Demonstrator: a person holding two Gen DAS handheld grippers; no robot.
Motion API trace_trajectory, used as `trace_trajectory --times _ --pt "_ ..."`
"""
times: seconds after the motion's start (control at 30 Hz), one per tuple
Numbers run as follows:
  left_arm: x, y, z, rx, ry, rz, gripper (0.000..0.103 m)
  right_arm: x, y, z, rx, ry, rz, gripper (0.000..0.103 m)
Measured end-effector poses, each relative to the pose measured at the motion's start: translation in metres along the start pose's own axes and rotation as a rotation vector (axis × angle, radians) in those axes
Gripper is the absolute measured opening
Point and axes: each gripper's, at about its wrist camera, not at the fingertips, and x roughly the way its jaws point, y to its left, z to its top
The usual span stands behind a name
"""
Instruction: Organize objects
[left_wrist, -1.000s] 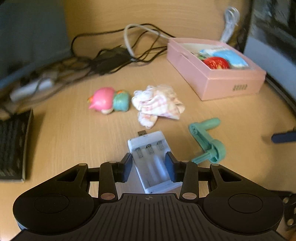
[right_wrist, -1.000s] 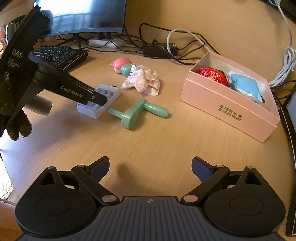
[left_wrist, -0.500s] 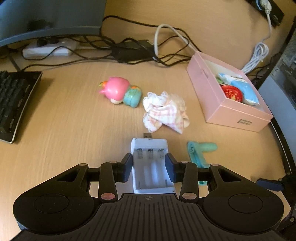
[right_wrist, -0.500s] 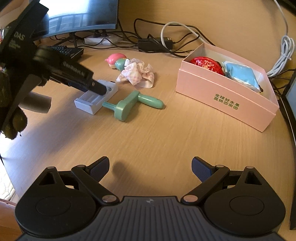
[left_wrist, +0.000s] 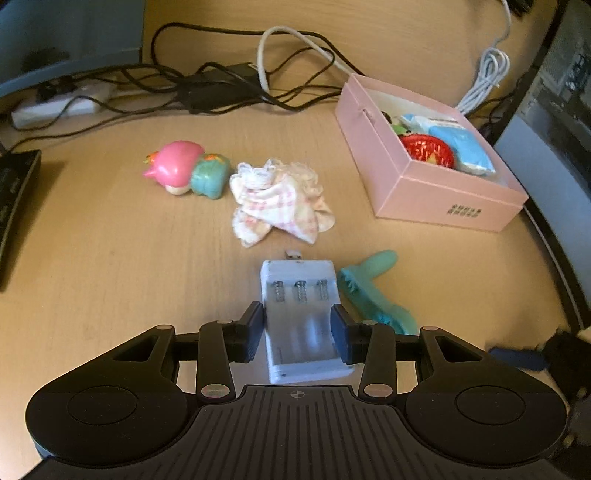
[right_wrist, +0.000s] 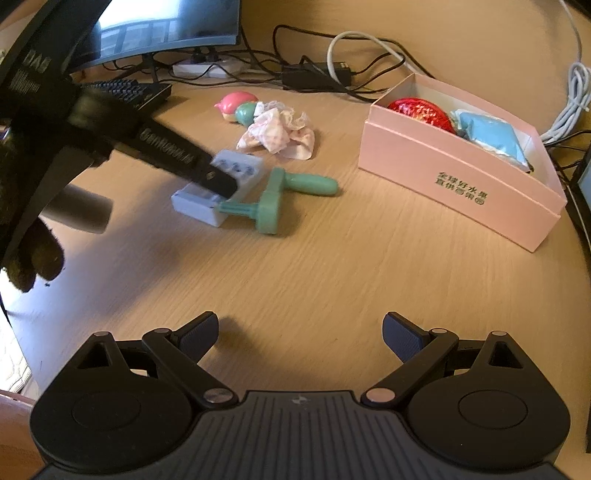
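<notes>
The left gripper (left_wrist: 298, 334) jaws clamp a white battery charger (left_wrist: 301, 317) (3 empty slots) over the desk (left_wrist: 110, 266).

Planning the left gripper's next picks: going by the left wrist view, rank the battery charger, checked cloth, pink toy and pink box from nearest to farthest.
1. Battery charger, between the left gripper pads.
2. Checked cloth, just beyond, centre.
3 and 4. Pink toy, far left, and pink box, far right: too close to call.

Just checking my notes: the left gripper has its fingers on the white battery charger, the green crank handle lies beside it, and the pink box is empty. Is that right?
Not quite: the pink box is not empty. The right wrist view shows a shiny red item and a blue packet inside it. The rest stands: the left gripper has its fingers on the white battery charger, with the green crank handle beside it.
</notes>
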Motion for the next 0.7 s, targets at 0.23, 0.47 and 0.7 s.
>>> trace_trajectory --times 0.23,0.47,0.7 --pt "0.007 -0.013 0.005 -0.004 0.022 -0.046 0.044 0.002 0.003 -0.003 0.0 -0.006 0.015 0.103" --pt "0.015 -0.039 0.008 0.063 0.036 -0.042 0.044 0.003 0.008 -0.003 -0.015 -0.023 0.023 0.103" --pt "0.025 -0.07 0.008 0.163 0.017 0.028 0.044 0.004 0.015 -0.004 -0.044 -0.037 0.043 0.103"
